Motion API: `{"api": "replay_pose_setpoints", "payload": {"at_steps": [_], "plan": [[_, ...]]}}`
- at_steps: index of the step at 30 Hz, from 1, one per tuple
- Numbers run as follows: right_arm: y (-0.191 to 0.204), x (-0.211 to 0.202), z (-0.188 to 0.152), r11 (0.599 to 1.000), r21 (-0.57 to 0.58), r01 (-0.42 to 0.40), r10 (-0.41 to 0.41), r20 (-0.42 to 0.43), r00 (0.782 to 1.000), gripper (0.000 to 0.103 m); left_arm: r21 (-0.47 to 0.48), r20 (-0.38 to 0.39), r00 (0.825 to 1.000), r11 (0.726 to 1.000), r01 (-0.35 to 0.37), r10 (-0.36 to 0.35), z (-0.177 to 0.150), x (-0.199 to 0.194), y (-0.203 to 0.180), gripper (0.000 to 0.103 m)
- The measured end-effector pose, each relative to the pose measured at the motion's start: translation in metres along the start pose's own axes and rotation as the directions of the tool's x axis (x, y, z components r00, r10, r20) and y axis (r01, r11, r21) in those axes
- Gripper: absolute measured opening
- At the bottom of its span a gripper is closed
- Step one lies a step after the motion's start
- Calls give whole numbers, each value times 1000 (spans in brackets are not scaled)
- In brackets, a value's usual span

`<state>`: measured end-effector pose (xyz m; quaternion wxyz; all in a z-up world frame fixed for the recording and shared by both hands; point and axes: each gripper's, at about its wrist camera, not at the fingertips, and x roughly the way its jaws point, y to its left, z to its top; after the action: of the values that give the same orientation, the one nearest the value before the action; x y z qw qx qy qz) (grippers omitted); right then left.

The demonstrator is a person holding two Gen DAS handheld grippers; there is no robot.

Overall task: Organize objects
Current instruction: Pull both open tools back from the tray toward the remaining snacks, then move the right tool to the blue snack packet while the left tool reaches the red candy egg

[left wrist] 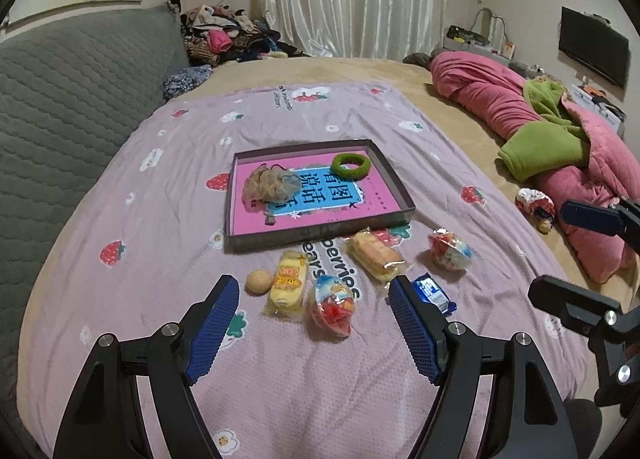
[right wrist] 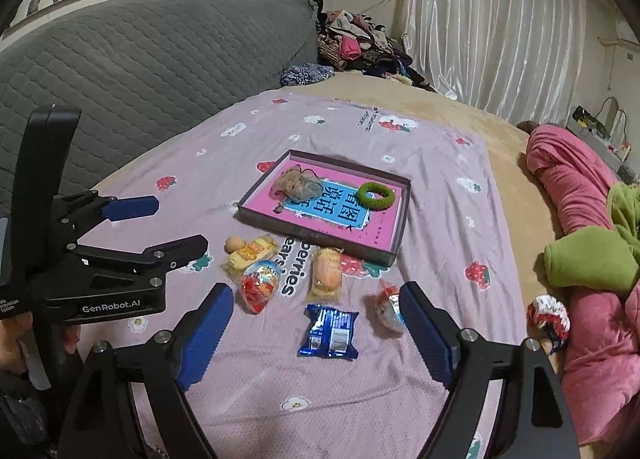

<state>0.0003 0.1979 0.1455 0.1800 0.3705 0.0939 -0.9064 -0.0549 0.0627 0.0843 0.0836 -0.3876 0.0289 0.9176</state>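
A shallow dark box [left wrist: 240, 243] on the lilac blanket holds a pink book [left wrist: 256, 219], a green hair ring [left wrist: 351, 166] and a beige mesh pouch [left wrist: 272, 185]. In front of it lie a round bun [left wrist: 258, 281], two yellow cake packets [left wrist: 287, 285] [left wrist: 374, 255], two egg-shaped sweet packets [left wrist: 334, 305] [left wrist: 450, 249] and a blue biscuit packet [right wrist: 330, 329]. My left gripper [left wrist: 315, 283] hovers open over the left snacks, holding nothing. My right gripper [right wrist: 316, 292] stands open above the blue packet, also holding nothing. Each gripper shows in the other's view, apart.
A grey quilted headboard [left wrist: 60, 107] runs along the left. A rolled pink quilt [left wrist: 488, 95] and green blanket [left wrist: 540, 151] lie on the right, with a red-and-white scrunchie [right wrist: 548, 317] beside them. Clothes [left wrist: 224, 35] are piled at the far corner.
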Motion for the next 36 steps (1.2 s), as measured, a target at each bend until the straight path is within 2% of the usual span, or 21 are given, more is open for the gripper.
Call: {"api": "replay_pose_setpoints", "payload": {"at_steps": [15,22,27,36], "plan": [[-9,22,-37,998,62,-16,18,-24,1000,86,3,-28,1000,1000,12,-12,-19,19,-8,79],[-7,26,-42,998,59,-5,7,-29,1000,87,-12,-31,999,1000,13,-13,-25,26,-6,79],[-7,28,-44,997,73,-27,29,-26,999,89,-26,-37,999,1000,4,-5,-30,31,-3,79],[3,37,-47,999,33,-6,7,-27,1000,91,-17,-41,999,1000,-2,1,-36,41,-6,80]]}}
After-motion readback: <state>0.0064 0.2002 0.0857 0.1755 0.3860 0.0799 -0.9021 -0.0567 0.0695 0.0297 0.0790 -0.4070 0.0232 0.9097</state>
